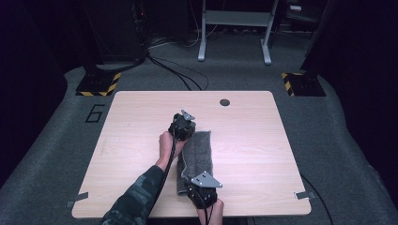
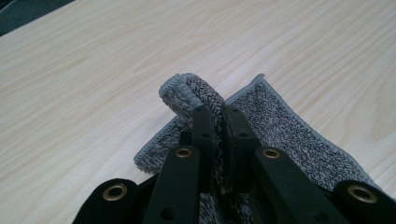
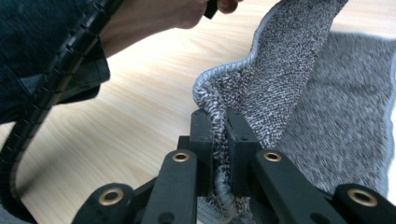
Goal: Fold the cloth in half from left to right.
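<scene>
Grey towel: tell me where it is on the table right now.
In the high view the grey towel lies near the middle of the table, toward the person's edge, stretched between the left gripper at its far end and the right gripper at its near end.

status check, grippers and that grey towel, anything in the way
Left gripper and right gripper both shut on grey fuzzy cloth towel, one edge pinched. Towel folded lengthwise on light wooden table. Nothing in the way.

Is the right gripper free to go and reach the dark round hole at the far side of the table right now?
Probably not: the right gripper is shut on the grey towel, so the hole stays out of reach until it lets go.
</scene>
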Available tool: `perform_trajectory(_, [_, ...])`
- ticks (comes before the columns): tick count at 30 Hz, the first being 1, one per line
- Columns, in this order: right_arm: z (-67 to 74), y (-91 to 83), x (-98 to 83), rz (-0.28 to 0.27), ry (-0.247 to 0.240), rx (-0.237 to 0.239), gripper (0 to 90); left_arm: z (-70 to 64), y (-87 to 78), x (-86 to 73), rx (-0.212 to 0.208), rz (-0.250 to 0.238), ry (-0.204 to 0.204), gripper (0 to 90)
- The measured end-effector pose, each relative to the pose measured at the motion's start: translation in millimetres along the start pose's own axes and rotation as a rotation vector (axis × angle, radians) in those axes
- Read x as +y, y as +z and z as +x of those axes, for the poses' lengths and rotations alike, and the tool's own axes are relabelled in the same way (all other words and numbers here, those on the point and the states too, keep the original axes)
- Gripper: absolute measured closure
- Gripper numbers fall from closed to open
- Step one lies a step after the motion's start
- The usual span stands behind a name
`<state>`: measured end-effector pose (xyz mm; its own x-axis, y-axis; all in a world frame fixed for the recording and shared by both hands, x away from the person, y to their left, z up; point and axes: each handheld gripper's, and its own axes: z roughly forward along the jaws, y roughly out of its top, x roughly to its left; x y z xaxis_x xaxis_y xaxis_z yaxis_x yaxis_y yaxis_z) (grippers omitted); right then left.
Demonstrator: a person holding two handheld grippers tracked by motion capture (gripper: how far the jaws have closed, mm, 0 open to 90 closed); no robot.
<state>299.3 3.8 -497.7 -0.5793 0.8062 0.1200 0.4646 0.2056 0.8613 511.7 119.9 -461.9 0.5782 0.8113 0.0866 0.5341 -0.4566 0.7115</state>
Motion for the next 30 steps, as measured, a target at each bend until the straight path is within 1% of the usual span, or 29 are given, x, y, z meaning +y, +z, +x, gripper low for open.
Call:
perform_trajectory(1, [-1.1, 0.0, -1.3, 0.010, 0.012, -0.007, 82.3, -1.2, 1.7, 0.0, -0.002, 0.008, -0.001, 84.1])
perform_trajectory(2, [-2.6, -0.1, -2.6, 0.009, 0.019, -0.003, 82.0, -2.1, 3.4, 0.0, -0.004, 0.007, 0.000, 84.0])
perform_trajectory(3, [-4.1, -0.5, -3.6, 0.018, 0.022, -0.010, 81.8, -3.2, 4.8, 0.2, -0.006, 0.012, -0.001, 83.9])
perform_trajectory(7, [-9.3, -0.8, -7.0, 0.039, 0.032, -0.015, 79.8, -7.4, 10.7, 0.7, -0.016, -0.001, -0.006, 83.1])
perform_trajectory(9, [-11.0, -0.2, -8.6, 0.052, 0.034, -0.015, 78.2, -8.6, 13.2, 1.1, -0.024, 0.003, -0.009, 81.6])
perform_trajectory(10, [-11.9, -0.1, -9.5, 0.057, 0.027, -0.017, 77.2, -9.6, 15.6, 1.0, -0.027, 0.001, -0.012, 80.2])
perform_trajectory(11, [-12.1, 0.6, -10.6, 0.062, 0.038, -0.020, 76.1, -9.8, 17.3, 1.2, -0.034, 0.005, -0.010, 78.6])
perform_trajectory(12, [-13.2, 0.8, -11.5, 0.069, 0.030, -0.029, 74.9, -10.7, 18.7, 1.3, -0.037, 0.004, -0.015, 76.2])
perform_trajectory(13, [-13.2, 0.5, -12.1, 0.072, 0.036, -0.033, 74.0, -10.7, 19.5, 1.5, -0.042, 0.007, -0.007, 73.8])
perform_trajectory(14, [-14.1, 0.0, -13.0, 0.075, 0.035, -0.038, 73.2, -11.1, 20.2, 1.6, -0.044, 0.006, -0.012, 70.5])
perform_trajectory(16, [-16.6, -1.5, -14.8, 0.078, 0.044, -0.046, 71.4, -10.6, 20.1, 1.6, -0.061, -0.006, -0.022, 61.0])
perform_trajectory(17, [-18.2, -2.6, -15.7, 0.079, 0.043, -0.054, 70.3, -10.5, 19.0, 1.9, -0.056, -0.007, -0.030, 56.3])
perform_trajectory(18, [-19.9, -4.0, -16.7, 0.081, 0.053, -0.060, 69.1, -9.7, 18.2, 1.9, -0.059, -0.012, -0.032, 50.8])
perform_trajectory(20, [-23.6, -5.8, -18.3, 0.082, 0.055, -0.071, 67.9, -7.8, 15.5, 2.1, -0.062, -0.015, -0.042, 45.1])
perform_trajectory(21, [-24.9, -7.2, -19.1, 0.081, 0.064, -0.074, 67.5, -6.5, 14.3, 2.1, -0.060, -0.022, -0.048, 42.1])
perform_trajectory(22, [-26.7, -8.2, -19.9, 0.079, 0.062, -0.080, 67.3, -5.3, 13.3, 1.9, -0.064, -0.029, -0.056, 39.9])
perform_trajectory(23, [-28.8, -9.6, -20.6, 0.076, 0.062, -0.085, 66.8, -3.6, 11.4, 1.8, -0.059, -0.024, -0.050, 38.5])
perform_trajectory(25, [-31.8, -11.8, -22.2, 0.073, 0.076, -0.094, 66.2, -0.9, 8.3, 1.4, -0.065, -0.025, -0.054, 35.7])
perform_trajectory(28, [-36.3, -15.3, -24.9, 0.072, 0.080, -0.107, 65.3, 1.8, 4.0, 0.1, -0.063, -0.037, -0.062, 33.6])
perform_trajectory(30, [-39.1, -17.8, -27.2, 0.075, 0.088, -0.114, 64.7, 4.1, 0.4, -1.4, -0.065, -0.026, -0.056, 33.0])
